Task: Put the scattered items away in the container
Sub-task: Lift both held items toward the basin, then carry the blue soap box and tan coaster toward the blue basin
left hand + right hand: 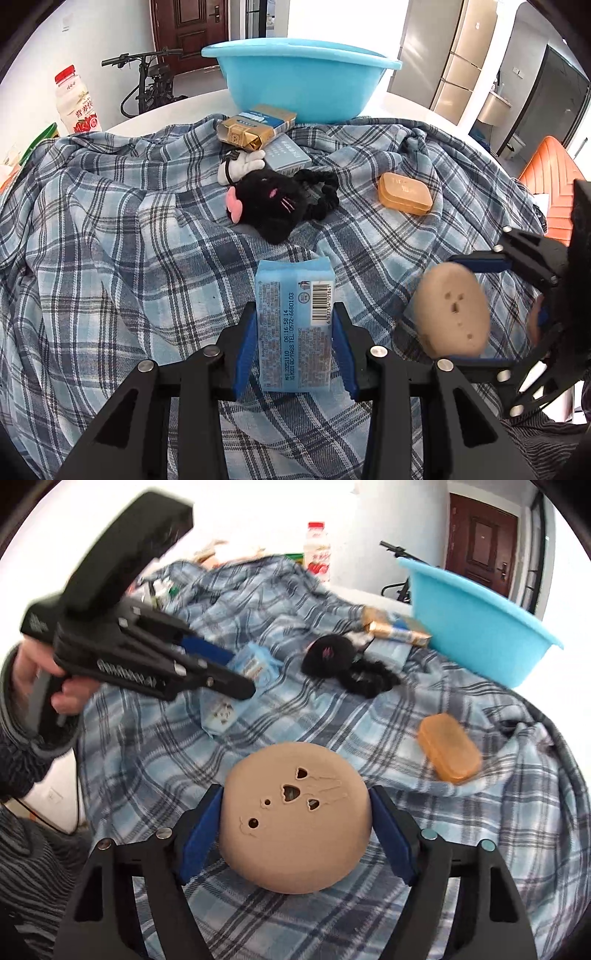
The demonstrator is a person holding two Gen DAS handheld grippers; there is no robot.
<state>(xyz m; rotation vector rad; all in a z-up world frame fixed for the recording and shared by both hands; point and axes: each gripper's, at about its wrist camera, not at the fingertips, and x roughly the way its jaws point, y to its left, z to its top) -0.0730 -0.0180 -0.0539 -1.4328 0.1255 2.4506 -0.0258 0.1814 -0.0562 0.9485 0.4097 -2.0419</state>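
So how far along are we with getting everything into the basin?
Nothing visibly done: the basin's inside is hidden. In hand: the left tool grips a blue tissue pack, the right tool a tan round case. Left on the plaid cloth: black plush cat, orange box, gold pack.

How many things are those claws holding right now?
2: a blue tissue pack in the left claw, and a tan round case in the right claw.

Both wrist views look low across the plaid cloth (110,221) toward the basin (299,81)
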